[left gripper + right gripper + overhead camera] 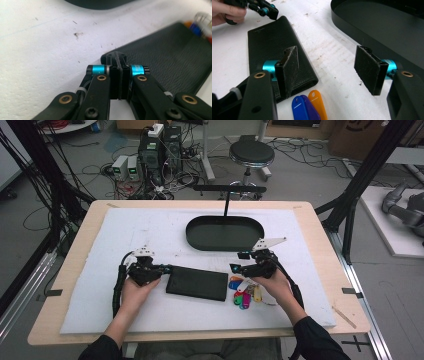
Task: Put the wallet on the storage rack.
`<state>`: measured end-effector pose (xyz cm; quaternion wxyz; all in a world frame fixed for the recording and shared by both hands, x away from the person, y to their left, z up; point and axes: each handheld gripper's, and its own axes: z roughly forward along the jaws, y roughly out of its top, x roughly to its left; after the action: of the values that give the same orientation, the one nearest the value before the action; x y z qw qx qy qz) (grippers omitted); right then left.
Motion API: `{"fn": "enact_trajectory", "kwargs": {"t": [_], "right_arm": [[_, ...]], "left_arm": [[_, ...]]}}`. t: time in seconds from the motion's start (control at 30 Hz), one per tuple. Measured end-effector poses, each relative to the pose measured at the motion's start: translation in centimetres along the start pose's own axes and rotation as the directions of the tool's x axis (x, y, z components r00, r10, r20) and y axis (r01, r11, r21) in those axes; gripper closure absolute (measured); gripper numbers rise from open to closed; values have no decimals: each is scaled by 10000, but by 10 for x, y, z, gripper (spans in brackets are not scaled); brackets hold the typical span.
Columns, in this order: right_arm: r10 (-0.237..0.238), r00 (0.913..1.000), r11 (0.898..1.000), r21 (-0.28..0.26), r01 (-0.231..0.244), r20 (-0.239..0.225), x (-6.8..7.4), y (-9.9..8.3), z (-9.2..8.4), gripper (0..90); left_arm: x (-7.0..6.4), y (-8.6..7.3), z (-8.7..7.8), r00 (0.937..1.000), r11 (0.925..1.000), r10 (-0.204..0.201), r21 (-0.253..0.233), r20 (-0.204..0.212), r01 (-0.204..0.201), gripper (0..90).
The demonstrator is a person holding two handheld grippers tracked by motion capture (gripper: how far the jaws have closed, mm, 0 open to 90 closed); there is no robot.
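Black leather wallet (197,283): flat on white foam mat (130,235), between both grippers.
Left gripper (119,65): jaws pressed together, empty, at wallet's corner.
Right gripper (328,68): jaws wide apart, empty.
Coloured plastic key tags (309,105): just beside wallet.
Black oval tray (196,228): behind.

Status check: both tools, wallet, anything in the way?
Left tool shut, empty, at wallet edge. Right tool open, empty. Key tags beside wallet; tray beyond.
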<state>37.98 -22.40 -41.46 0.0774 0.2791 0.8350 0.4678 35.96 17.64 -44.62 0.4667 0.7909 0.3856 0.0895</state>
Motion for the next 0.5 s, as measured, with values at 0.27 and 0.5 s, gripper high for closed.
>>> {"fn": "enact_trajectory", "kwargs": {"t": [0.27,0.5], "right_arm": [[133,9999,9999,-61,-133,-19,-1,0,-2,367],[96,9999,9999,-76,-95,30,-1,0,-2,370]], "left_arm": [[9,0,2,9844,9839,-1674,-542,535,1703,580],[8,7,15,9720,9728,-2308,330,437,2295,639]]}}
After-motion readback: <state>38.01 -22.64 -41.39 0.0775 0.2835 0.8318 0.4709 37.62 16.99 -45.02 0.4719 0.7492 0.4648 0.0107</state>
